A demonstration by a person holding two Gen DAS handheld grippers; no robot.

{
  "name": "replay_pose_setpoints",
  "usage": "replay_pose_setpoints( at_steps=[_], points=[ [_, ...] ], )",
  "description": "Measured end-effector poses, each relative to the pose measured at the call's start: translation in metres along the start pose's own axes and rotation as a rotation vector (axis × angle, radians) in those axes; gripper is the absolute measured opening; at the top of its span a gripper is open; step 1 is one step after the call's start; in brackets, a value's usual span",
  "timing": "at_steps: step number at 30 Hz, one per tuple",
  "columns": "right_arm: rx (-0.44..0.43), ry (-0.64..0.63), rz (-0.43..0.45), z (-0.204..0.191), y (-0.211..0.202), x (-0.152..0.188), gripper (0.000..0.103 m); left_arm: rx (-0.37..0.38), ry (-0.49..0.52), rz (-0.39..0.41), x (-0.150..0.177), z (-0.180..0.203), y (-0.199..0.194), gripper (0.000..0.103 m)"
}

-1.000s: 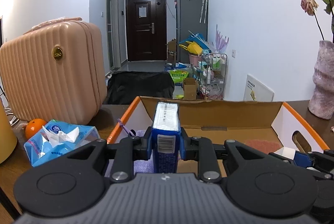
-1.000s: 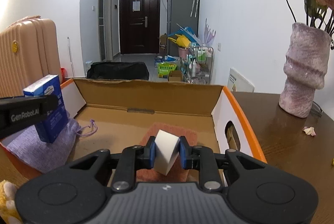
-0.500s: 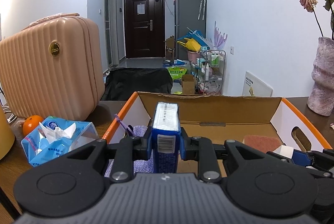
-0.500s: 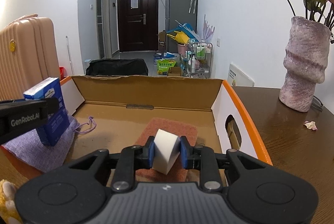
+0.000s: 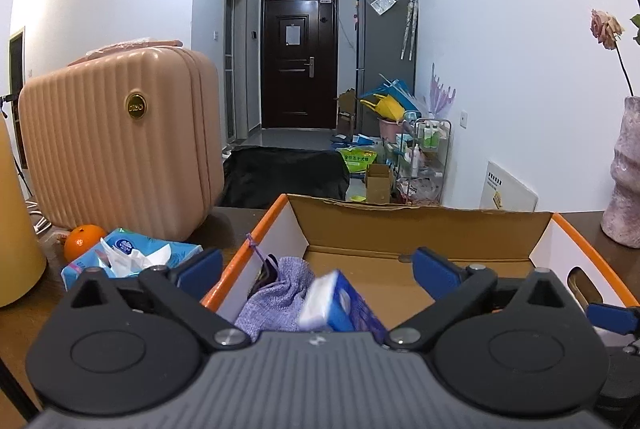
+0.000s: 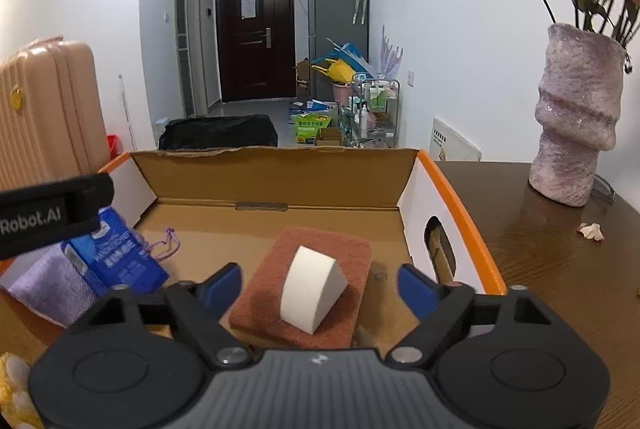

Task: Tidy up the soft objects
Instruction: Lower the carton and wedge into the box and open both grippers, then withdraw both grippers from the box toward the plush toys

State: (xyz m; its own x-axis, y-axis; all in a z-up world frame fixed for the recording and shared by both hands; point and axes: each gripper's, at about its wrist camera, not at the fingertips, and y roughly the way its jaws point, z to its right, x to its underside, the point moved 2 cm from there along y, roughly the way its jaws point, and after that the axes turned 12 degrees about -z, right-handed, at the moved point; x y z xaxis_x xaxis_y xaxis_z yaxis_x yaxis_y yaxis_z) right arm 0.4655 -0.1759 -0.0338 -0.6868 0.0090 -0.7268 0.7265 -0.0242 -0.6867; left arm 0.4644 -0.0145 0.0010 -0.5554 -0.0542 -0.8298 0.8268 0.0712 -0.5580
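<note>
Pink suitcase [image 5: 120,137] (left of cardboard box [image 5: 420,225]), vase [image 6: 576,117] right, orange [image 5: 84,235]

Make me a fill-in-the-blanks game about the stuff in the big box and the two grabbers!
1. The white sponge wedge sits on top of the ____ scrub pad.
2. The blue tissue pack leans on the ____ cloth pouch.
3. Both things lie inside the ____ box.
4. The jaws of the left gripper and the right gripper are ____.

Missing words: brown; purple; cardboard; open
</note>
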Motion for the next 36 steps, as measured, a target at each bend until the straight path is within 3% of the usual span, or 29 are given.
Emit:
replay_pose_setpoints(
  at_steps=[26, 36],
  points=[
    [0.006, 0.028, 0.006, 0.004, 0.0, 0.0, 0.102, 0.011, -0.035, -0.032, 0.0, -0.007, -0.002, 0.103],
    [-0.063, 0.107, 0.047, 0.019, -0.025, -0.003, 0.102, 0.052, -0.086, -0.027, -0.005, -0.019, -0.019, 0.103]
  ],
)
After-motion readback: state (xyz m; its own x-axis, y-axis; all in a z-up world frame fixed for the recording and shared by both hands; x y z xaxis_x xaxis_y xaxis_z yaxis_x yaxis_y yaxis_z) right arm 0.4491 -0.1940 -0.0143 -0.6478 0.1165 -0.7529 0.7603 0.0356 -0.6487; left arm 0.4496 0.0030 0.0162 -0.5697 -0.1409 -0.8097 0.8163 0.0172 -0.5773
